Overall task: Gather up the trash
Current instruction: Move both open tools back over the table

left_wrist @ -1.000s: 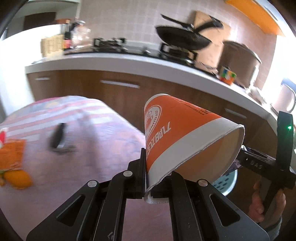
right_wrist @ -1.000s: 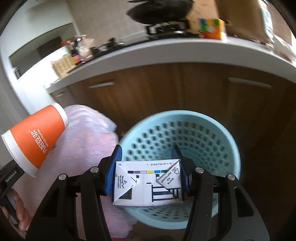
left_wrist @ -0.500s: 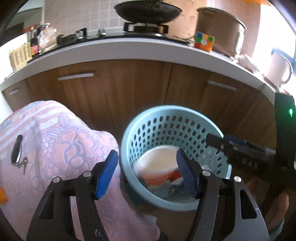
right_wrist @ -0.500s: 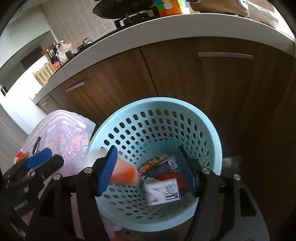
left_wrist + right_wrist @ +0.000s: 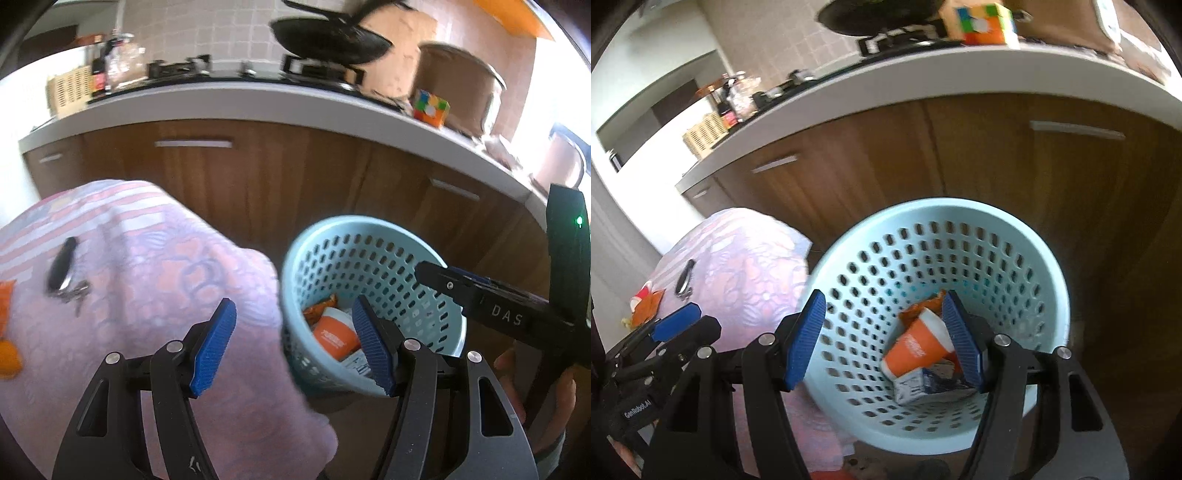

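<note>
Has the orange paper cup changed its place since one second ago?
Yes. It was in the left tool above the table; now it lies on its side in the blue basket, as the orange cup on the white carton.

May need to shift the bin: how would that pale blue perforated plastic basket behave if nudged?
The pale blue perforated plastic basket probably slides easily: thin holed walls suggest lightness. Holding only an orange paper cup and a small carton, it may tip if pushed at the rim.
</note>
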Tool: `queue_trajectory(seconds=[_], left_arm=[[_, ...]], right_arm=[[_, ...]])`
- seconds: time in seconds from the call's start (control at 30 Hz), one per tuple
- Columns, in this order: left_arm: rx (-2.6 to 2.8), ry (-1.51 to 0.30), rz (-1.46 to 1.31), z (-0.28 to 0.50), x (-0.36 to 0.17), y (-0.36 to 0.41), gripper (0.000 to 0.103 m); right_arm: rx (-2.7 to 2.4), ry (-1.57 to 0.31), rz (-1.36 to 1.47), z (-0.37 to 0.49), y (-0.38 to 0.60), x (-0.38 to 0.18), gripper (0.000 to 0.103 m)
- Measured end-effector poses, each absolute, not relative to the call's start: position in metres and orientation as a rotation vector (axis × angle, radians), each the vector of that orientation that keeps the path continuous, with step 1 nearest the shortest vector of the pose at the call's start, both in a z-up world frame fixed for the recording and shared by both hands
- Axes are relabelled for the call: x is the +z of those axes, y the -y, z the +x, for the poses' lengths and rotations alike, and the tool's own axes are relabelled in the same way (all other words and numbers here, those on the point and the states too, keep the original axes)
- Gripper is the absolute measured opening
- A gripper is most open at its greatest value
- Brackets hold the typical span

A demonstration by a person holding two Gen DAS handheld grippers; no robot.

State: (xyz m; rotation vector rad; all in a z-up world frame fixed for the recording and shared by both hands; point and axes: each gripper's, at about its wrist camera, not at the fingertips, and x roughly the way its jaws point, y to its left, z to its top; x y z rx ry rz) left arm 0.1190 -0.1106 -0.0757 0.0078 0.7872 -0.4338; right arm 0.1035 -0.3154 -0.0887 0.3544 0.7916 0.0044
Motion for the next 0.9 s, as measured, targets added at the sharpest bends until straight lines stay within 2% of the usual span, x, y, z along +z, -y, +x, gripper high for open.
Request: queue_trajectory(seconds=[0.37,0.47,0.6,0.9], left_arm=[[-0.214,-0.641,-0.201,0.086,-0.039,-0.02,0.063],[-0.121,-0.598,-0.242,0.077,-0.028,-0.063,0.062],[-0.009,-0.542,-0.289,0.065,-0.013,-0.12,0.062],[0.095,-0.565,-0.327,0.068,-0.023,-0.204,0.062]], right_arm=[[0.206,-0.75,0.209,0.113,0.211,-0.059,0.061],[0.259,-0.752,0.16,0.119,0.173,-0.057,0.056],[0.321,-0.772,0.119,0.125,0.132,-0.06,0.044],[0.412,-0.789,0.057,0.138,0.068,-0.071,0.042]])
